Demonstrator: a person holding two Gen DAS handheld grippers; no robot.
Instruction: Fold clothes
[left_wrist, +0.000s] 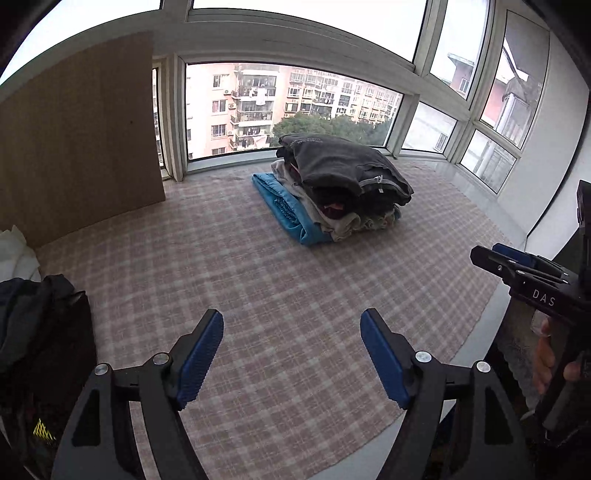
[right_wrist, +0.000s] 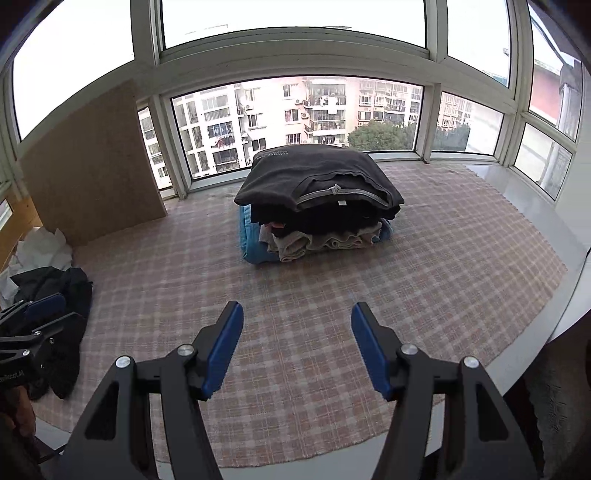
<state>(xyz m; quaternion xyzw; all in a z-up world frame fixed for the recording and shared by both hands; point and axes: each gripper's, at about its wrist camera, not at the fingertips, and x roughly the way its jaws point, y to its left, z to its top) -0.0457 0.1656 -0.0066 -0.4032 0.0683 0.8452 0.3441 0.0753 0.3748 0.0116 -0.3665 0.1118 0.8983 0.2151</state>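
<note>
Right claw (left_wrist: 495, 254) body lettered "DAS"

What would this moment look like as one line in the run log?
left claw: open, empty | right claw: open, empty | folded stack: on plaid cloth | unfolded dark clothes: at left

We carry two matching tools. Our left gripper (left_wrist: 291, 350) has matte black angular arms with triangular cut-outs, round silver screws at each pivot, and blue ribbed pads (left_wrist: 201, 360) on its fingers. Our right gripper (right_wrist: 297, 345) has the same black frame, silver screws and blue pads (right_wrist: 369, 350). White letters "DAS" mark its side in the left view. Bare skin of our right hand (left_wrist: 554, 354) shows around its handle.
</note>
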